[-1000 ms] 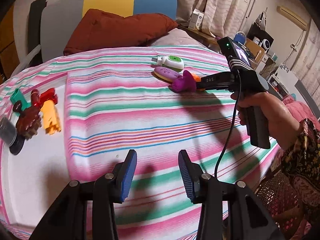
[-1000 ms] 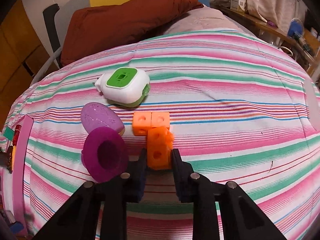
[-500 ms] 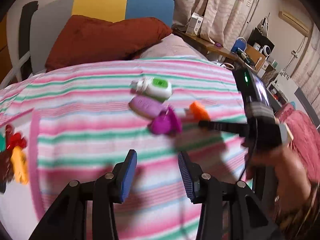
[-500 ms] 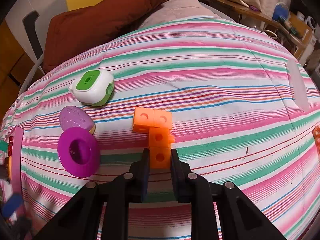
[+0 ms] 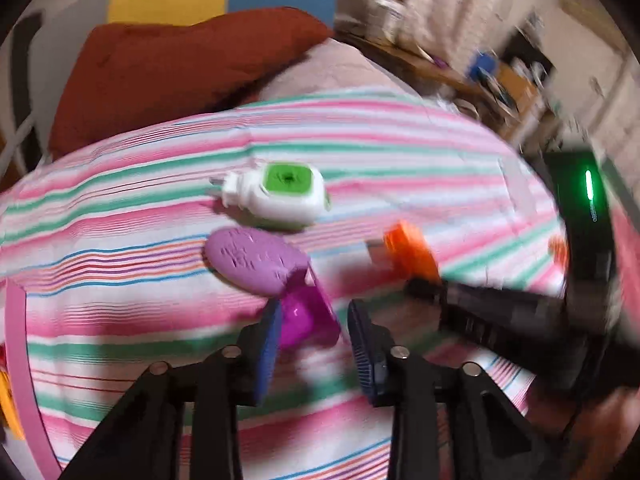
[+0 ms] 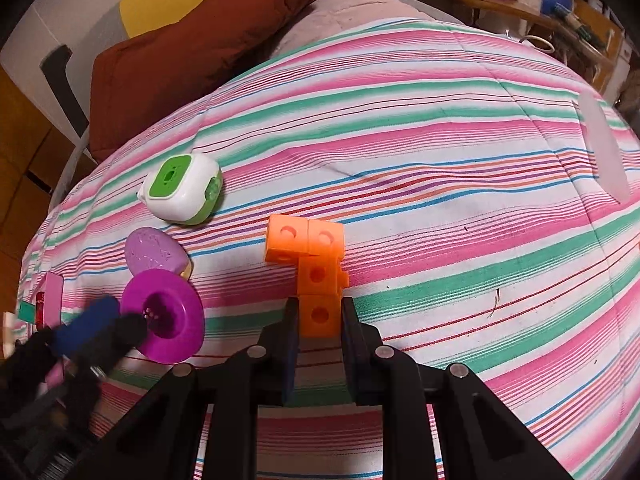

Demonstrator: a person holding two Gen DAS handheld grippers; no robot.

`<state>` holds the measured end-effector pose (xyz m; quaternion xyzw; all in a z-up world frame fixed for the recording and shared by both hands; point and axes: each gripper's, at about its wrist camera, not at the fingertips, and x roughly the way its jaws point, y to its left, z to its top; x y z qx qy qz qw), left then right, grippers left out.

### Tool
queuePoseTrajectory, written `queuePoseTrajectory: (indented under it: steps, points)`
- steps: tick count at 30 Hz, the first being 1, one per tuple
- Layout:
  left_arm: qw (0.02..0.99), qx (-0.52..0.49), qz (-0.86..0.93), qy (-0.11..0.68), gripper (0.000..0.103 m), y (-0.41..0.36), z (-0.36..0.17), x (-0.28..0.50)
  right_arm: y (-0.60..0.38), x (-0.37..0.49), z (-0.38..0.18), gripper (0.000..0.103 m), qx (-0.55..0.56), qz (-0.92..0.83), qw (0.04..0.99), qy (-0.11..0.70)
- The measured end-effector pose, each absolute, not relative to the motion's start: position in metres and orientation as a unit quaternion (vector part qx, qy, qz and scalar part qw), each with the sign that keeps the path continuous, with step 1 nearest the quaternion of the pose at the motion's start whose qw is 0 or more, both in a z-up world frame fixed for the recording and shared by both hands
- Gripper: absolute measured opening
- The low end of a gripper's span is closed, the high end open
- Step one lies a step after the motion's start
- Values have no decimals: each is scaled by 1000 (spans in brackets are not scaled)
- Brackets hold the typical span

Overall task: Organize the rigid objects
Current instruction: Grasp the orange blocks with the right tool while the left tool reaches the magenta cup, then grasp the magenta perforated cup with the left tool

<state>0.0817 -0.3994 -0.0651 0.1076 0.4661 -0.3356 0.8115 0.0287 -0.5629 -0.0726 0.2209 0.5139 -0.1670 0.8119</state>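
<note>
My right gripper [image 6: 319, 312] is shut on the orange linked-cube piece [image 6: 308, 248] and holds it just above the striped bedspread; the piece shows blurred in the left wrist view [image 5: 412, 252]. My left gripper [image 5: 312, 328] is open, its jaws on either side of the magenta funnel-shaped toy [image 5: 304, 312], which also shows in the right wrist view [image 6: 166, 316]. A lilac oval toy [image 5: 252, 260] [image 6: 154, 252] lies just behind it. A white and green plug-in device [image 5: 284, 194] [image 6: 182, 190] lies further back.
A rust-brown pillow [image 6: 208, 44] lies at the head of the bed. A pink-edged white tray [image 5: 16, 344] with small toys sits at the left edge. A cluttered wooden shelf [image 6: 520, 8] stands beyond the bed at the right.
My left gripper has moved forward and right until its open jaws straddle the magenta toy. My right gripper has lifted and pulled back with the orange cubes in it.
</note>
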Motion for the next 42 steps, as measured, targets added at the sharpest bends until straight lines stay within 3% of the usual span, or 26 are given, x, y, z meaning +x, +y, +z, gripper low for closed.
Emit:
queuePoseTrajectory:
  steps: [4, 9, 18, 23, 33, 38, 42]
  points:
    - [804, 131, -361, 454, 25, -389, -75, 62, -564, 25, -72, 20, 226, -174, 810, 512]
    - [793, 147, -388, 447, 25, -380, -81, 41, -568, 22, -73, 20, 242, -184, 806, 508]
    - [814, 9, -350, 464, 30, -372, -53, 78, -562, 29, -73, 20, 246, -187, 803, 509]
    - [815, 36, -360, 453, 29, -405, -46, 91, -570, 26, -74, 20, 245, -218, 794, 512]
    - [740, 88, -483, 460, 26, -436, -64, 33, -598, 10, -75, 20, 312, -242, 777, 490]
    - [788, 48, -463, 402, 26, -400, -44, 25, -599, 13, -75, 20, 306, -245, 777, 492]
    - [823, 34, -366, 434, 27, -396, -49, 67, -603, 12, -79, 20, 306, -245, 778, 492]
